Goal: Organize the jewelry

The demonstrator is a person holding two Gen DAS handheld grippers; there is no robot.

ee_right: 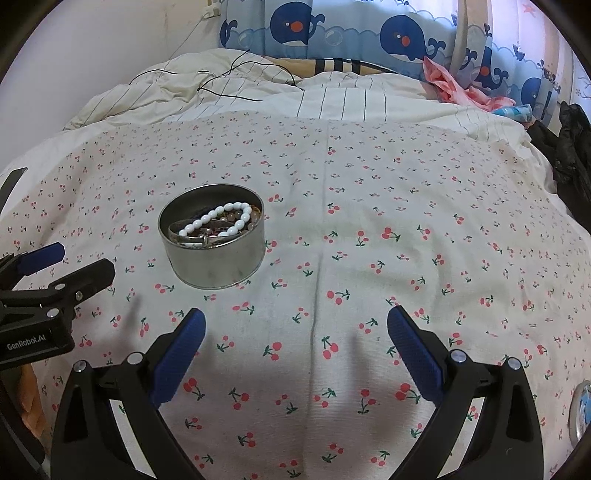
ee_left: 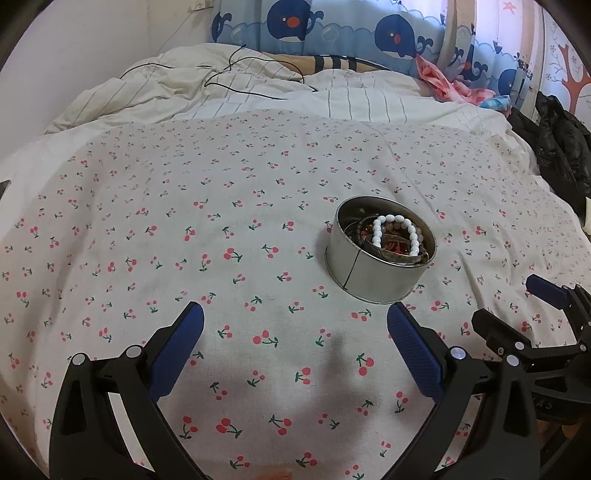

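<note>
A round metal tin point(ee_left: 369, 275) stands on the cherry-print cloth point(ee_left: 184, 221). It holds a white bead bracelet point(ee_left: 397, 232) on top of several darker pieces of jewelry. The tin point(ee_right: 218, 262) and bracelet point(ee_right: 214, 219) also show in the right wrist view. My left gripper point(ee_left: 295, 321) is open and empty, with the tin just beyond its right finger. My right gripper point(ee_right: 295, 325) is open and empty, to the right of the tin and nearer. Each gripper shows at the edge of the other's view: the right one point(ee_left: 517, 314), the left one point(ee_right: 70, 262).
The cloth covers a bed with a striped white quilt point(ee_left: 258, 92) behind it and a black cable point(ee_left: 240, 77) on it. Whale-print curtain point(ee_left: 332, 26) at the back. Dark clothing point(ee_left: 557, 140) lies at the right edge. A round lid point(ee_right: 581, 413) lies at the right wrist view's lower right.
</note>
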